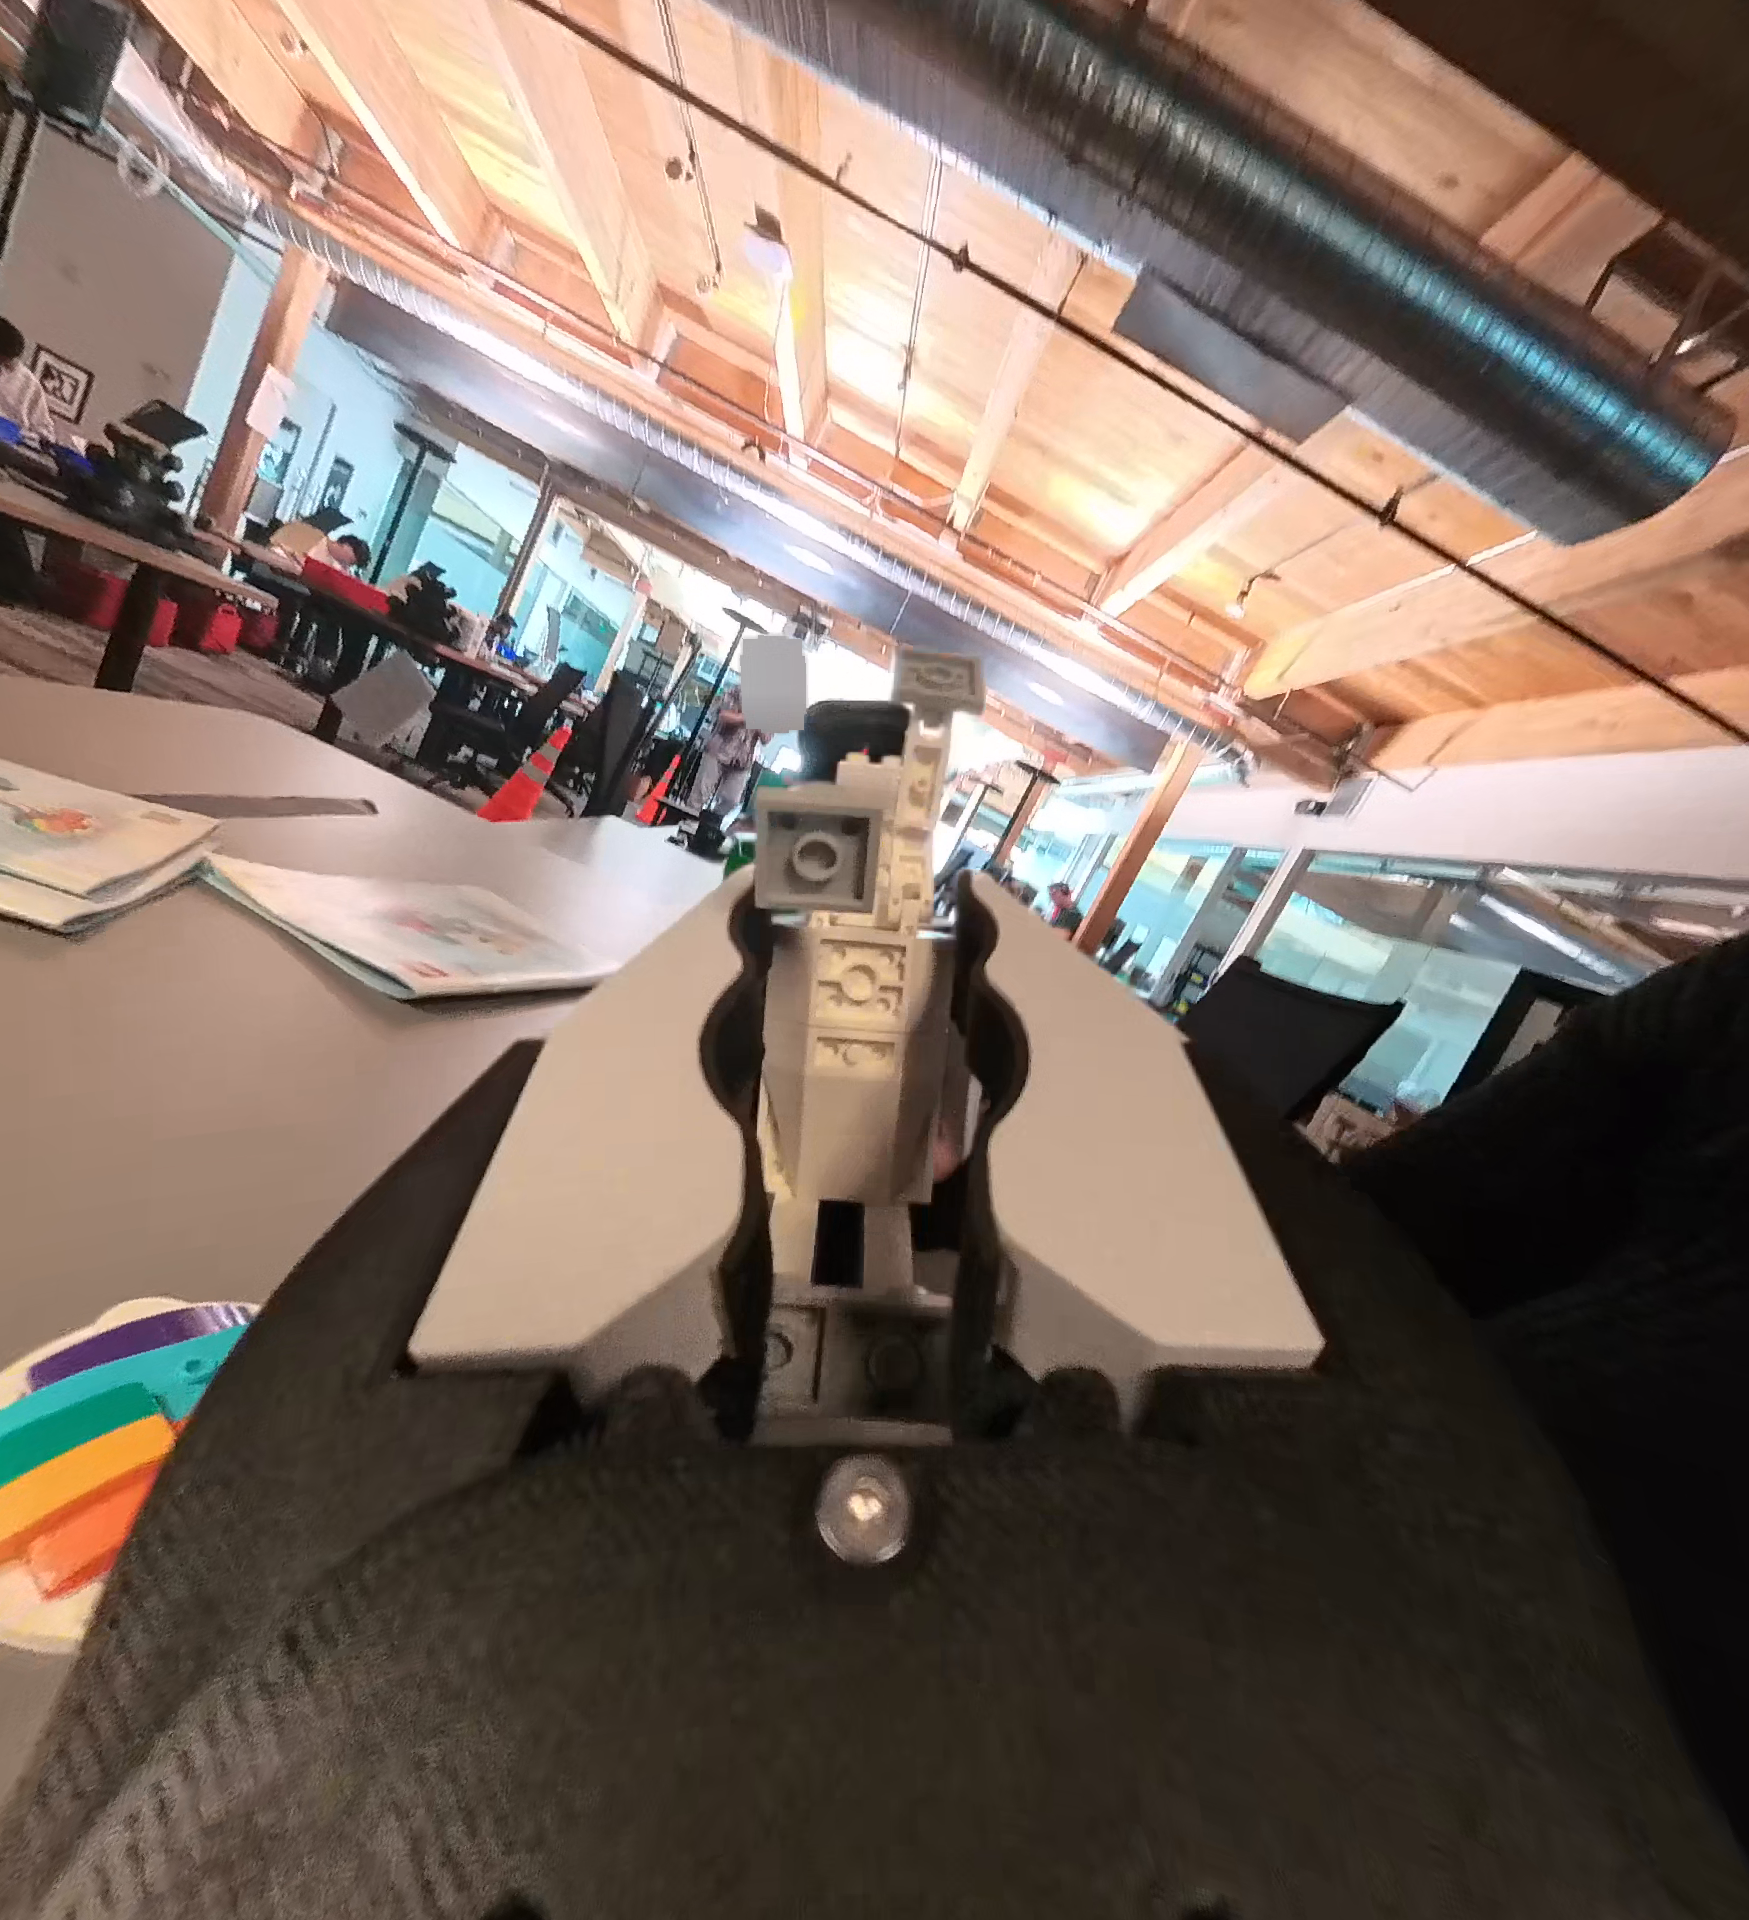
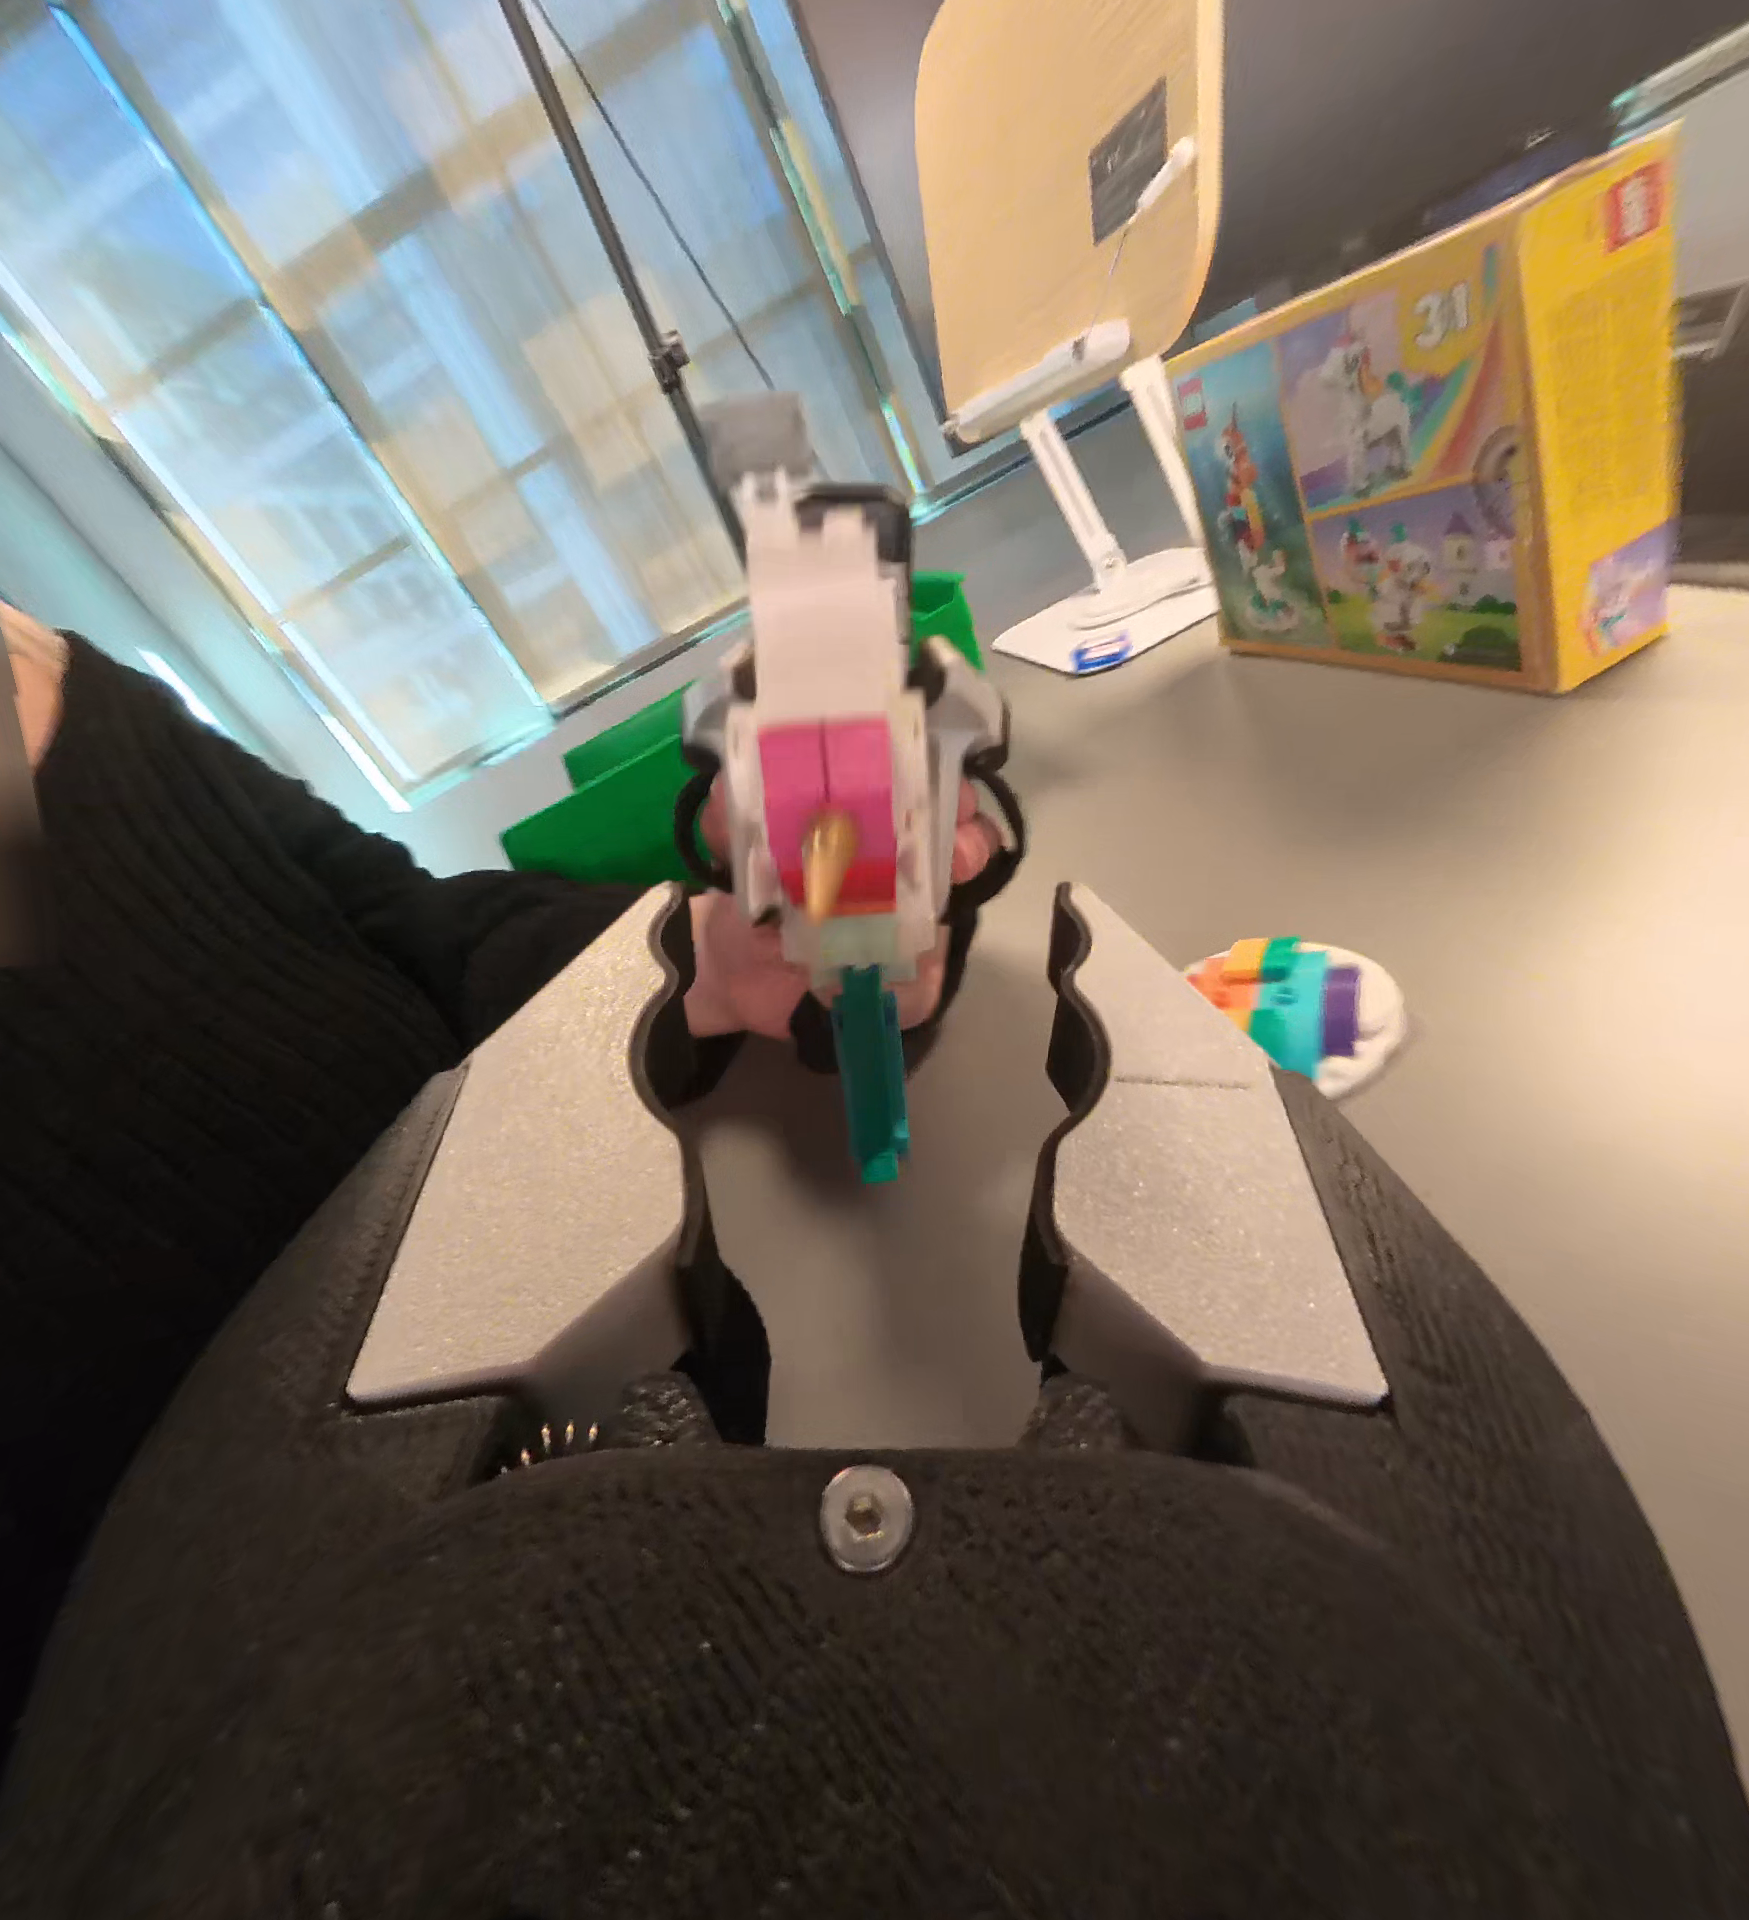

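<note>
Here, left tool [image 1: 859, 914] clamps white brick model [image 1: 854, 997].

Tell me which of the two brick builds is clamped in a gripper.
The white brick figure, shut between the left gripper fingers and raised off the table. The rainbow brick build lies untouched on the grey table, beside the open right gripper.

Rainbow brick piece [image 1: 49, 1455] half hidden; far brick model [image 2: 828, 748] perhaps motion-blurred
</note>
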